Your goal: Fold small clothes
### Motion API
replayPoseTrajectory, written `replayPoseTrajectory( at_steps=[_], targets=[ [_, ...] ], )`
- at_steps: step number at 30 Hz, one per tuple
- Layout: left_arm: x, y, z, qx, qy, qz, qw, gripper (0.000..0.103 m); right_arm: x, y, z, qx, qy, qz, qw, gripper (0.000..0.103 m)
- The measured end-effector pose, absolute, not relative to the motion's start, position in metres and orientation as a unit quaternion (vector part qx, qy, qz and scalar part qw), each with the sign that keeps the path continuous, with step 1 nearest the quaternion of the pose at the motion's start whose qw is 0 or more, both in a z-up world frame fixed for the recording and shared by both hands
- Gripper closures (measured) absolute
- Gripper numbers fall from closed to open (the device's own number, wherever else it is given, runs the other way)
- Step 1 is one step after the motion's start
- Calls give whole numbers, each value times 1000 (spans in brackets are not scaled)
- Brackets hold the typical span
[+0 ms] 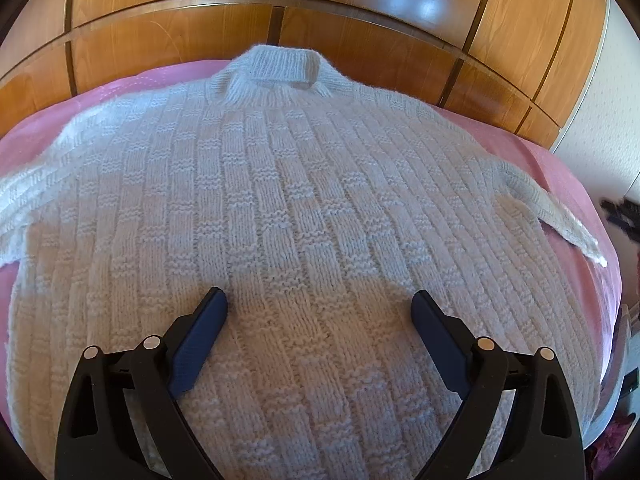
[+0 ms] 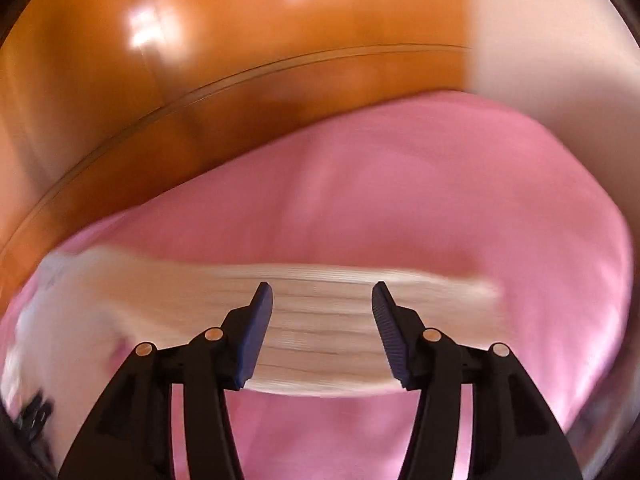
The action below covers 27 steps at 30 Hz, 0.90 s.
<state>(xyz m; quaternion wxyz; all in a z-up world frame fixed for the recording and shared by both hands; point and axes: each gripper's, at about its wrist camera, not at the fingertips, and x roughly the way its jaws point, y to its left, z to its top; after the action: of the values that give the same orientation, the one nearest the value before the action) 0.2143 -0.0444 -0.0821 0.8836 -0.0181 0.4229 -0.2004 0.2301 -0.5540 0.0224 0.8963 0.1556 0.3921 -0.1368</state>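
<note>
A white knitted sweater (image 1: 304,216) lies flat on a pink bedspread (image 1: 560,168), its collar (image 1: 280,66) at the far end and both sleeves spread out. My left gripper (image 1: 319,300) is open and empty over the sweater's lower middle. In the blurred right wrist view my right gripper (image 2: 322,294) is open and empty over the sweater's right sleeve (image 2: 320,332), which stretches across the pink bedspread (image 2: 400,184). Whether the fingers touch the sleeve cannot be told.
A wooden wardrobe (image 1: 320,20) stands close behind the bed, also seen in the right wrist view (image 2: 200,60). A pale wall (image 1: 604,128) is at the right. The other gripper shows as a dark blur (image 1: 620,212) at the right edge of the bed.
</note>
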Motion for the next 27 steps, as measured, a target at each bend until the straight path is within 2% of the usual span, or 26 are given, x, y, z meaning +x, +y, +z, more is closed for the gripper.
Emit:
replayPoseTrajectory(
  at_steps=[2, 3, 6, 9, 11, 14, 15, 16, 17, 18, 23, 24, 27],
  targets=[
    [214, -44, -81, -19, 423, -201, 884, 11, 268, -523, 18, 139, 415, -73, 896, 55],
    [214, -44, -81, -20, 422, -202, 884, 11, 287, -508, 13, 127, 428, -52, 893, 59],
    [214, -42, -80, -24, 421, -203, 883, 11, 346, -479, -8, 96, 470, -10, 878, 61],
    [214, -40, -79, -27, 421, -206, 883, 10, 395, -470, -28, 74, 506, 8, 859, 59],
    [214, -39, -79, -29, 421, -208, 883, 10, 413, -466, -47, 56, 541, 25, 839, 54],
    [214, -38, -79, -33, 420, -210, 882, 9, 417, -467, -53, 42, 556, 50, 828, 55],
    [214, -38, -79, -35, 420, -212, 882, 9, 416, -468, -53, 43, 559, 54, 827, 65],
    [214, -38, -79, -35, 420, -213, 881, 9, 415, -467, -52, 39, 557, 57, 827, 84],
    [214, -38, -79, -36, 420, -214, 881, 8, 413, -464, -50, 23, 553, 58, 831, 92],
    [214, -38, -79, -36, 420, -214, 881, 8, 410, -460, -48, 5, 547, 55, 835, 95],
    [215, -40, -79, -34, 421, -214, 881, 7, 426, -452, -36, -61, 497, -28, 865, 97],
    [215, -40, -79, -33, 421, -214, 881, 7, 433, -449, -43, -74, 501, -48, 861, 103],
    [215, -41, -79, -34, 421, -214, 881, 7, 432, -446, -62, -78, 514, -63, 852, 103]
  ],
)
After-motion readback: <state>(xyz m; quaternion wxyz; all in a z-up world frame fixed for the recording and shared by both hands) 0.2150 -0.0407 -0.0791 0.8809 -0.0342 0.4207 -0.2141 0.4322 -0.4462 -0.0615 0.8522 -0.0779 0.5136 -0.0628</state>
